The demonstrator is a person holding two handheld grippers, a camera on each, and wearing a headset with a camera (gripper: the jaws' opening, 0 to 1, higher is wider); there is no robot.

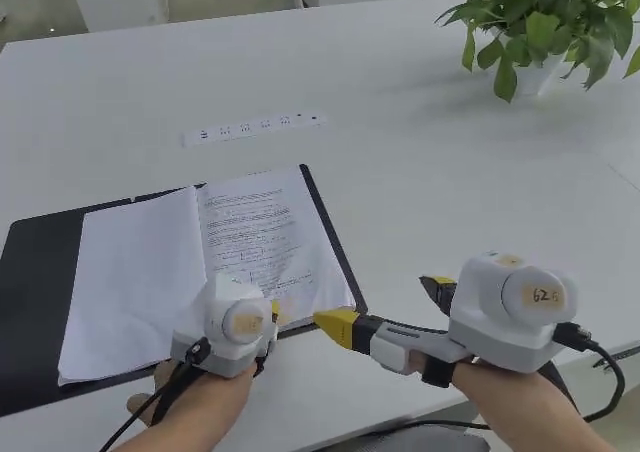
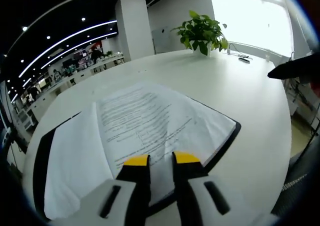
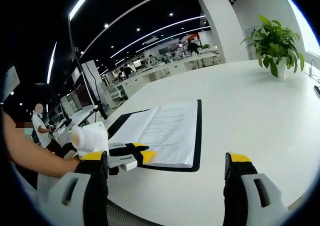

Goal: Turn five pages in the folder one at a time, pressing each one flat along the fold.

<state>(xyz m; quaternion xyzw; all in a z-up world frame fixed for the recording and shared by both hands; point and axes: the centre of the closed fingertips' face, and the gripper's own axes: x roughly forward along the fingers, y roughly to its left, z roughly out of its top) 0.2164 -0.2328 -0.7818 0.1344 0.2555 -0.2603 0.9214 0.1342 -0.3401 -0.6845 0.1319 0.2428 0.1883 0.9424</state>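
Observation:
A black folder (image 1: 30,272) lies open on the white table, with a blank white sheet (image 1: 130,272) on its left side and a printed page (image 1: 260,232) on its right. My left gripper (image 1: 272,314) sits at the printed page's near edge. In the left gripper view (image 2: 161,161) its jaws are close together, with a raised crease of that page (image 2: 150,121) between them. My right gripper (image 1: 388,305) hovers wide open just right of the folder's near right corner and holds nothing. In the right gripper view (image 3: 165,157) it faces the folder (image 3: 198,136) and the left gripper (image 3: 137,153).
A potted green plant (image 1: 540,22) stands at the table's far right. A white power strip (image 1: 255,127) lies beyond the folder. The table's near edge runs just under my hands, and a black cable (image 1: 600,362) trails from the right gripper.

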